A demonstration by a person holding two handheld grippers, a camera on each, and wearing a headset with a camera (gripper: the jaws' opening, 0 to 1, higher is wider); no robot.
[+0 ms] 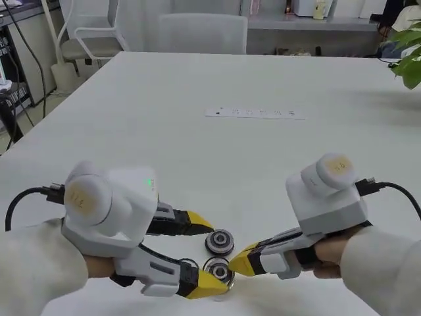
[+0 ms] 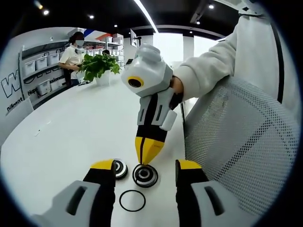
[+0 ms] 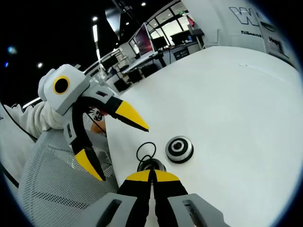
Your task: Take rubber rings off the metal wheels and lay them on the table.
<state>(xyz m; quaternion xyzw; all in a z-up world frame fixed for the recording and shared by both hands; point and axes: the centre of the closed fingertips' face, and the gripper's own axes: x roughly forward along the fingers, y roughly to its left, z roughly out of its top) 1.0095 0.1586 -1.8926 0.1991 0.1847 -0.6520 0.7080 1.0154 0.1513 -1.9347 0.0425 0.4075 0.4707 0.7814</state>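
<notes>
1. white table (image 1: 197, 118) is stretching away toward pale chairs (image 1: 200, 33) on the far side, with a green plant (image 1: 411, 56) leaning in at the far right and a thin printed strip (image 1: 255, 113) lying flat at mid-table.
2. two metal wheels are sitting close to the near edge, just beside each other: the far wheel (image 1: 219, 241) and the near wheel (image 1: 217, 268).
3. the left gripper (image 3: 124, 153) is reaching in from the left with its jaws standing wide apart and gripping nothing; in the head view one yellow tip is lying just left of the far wheel and the other is sitting by the near wheel.
4. the right gripper (image 1: 238, 263) is coming in from the right with its jaws pressed together, their yellow point meeting the right side of the near wheel; i cannot tell whether anything is being nipped between them.
5. one loose rubber ring (image 2: 132, 200), thin and black, is lying flat on the table on the left gripper's side of the wheels; in the left gripper view it is resting between that gripper's open jaws, touching neither.
6. the far wheel is showing a dark band around its rim.
7. white sleeves (image 1: 388, 276) are covering both arms, and a grey mesh chair back (image 2: 236, 142) is standing behind the right gripper in the left gripper view.
</notes>
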